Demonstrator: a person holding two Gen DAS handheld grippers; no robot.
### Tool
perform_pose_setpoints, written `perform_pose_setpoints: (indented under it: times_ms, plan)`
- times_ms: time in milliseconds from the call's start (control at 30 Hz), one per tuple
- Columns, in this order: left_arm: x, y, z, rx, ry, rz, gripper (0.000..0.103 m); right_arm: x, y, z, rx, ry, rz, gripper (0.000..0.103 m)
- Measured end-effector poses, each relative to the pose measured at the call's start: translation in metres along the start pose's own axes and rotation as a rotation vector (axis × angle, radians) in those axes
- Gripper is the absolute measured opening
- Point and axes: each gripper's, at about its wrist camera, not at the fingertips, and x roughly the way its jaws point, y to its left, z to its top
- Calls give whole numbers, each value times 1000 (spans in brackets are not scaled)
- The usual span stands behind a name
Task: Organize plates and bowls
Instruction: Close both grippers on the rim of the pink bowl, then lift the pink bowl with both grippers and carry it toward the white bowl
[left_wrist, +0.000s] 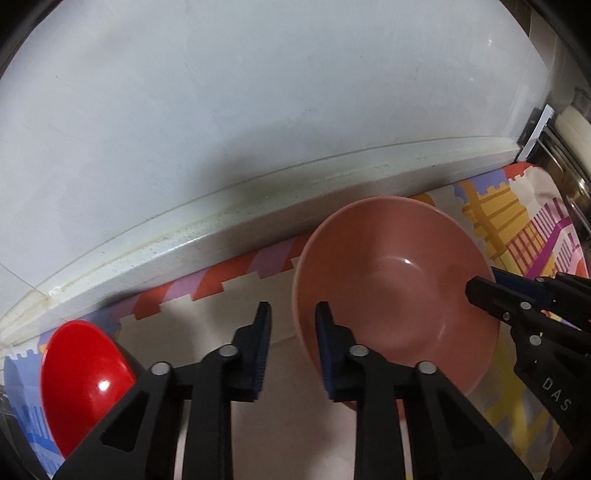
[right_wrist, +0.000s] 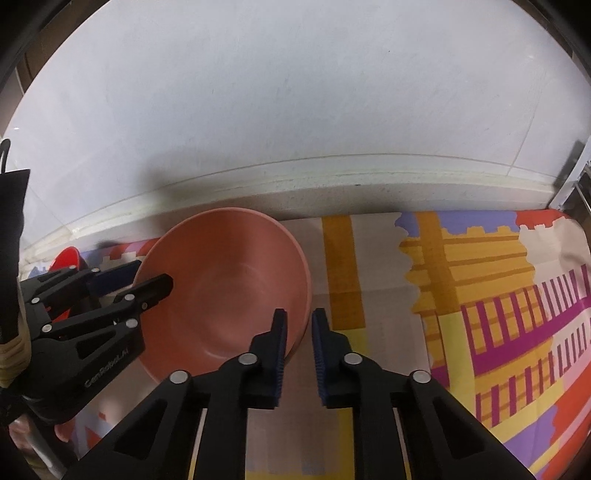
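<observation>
A pink bowl sits upright on a colourful patterned mat; it also shows in the right wrist view. My left gripper is open and straddles the bowl's left rim, one finger inside, one outside. My right gripper is open and straddles the bowl's right rim the same way; it shows in the left wrist view at the bowl's right edge. A red bowl lies tilted at the left end of the mat, also visible in the right wrist view.
The patterned mat covers the counter and extends to the right. A white raised ledge and a white wall run along the back. A metal rack stands at the far right.
</observation>
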Motion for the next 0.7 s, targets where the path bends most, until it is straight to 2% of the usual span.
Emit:
perform_pose_setpoints:
  times_ms: [67, 333, 700]
  plan:
    - [1, 0, 1, -7, 15, -19, 12, -2, 1, 0, -3, -5, -3, 14]
    - [-10, 0, -1, -33, 0, -3, 11, -2, 2, 1, 35, 4, 17, 12]
    - [-69, -7, -22, -38, -55, -18, 11, -53, 5, -13, 36, -45, 17, 12]
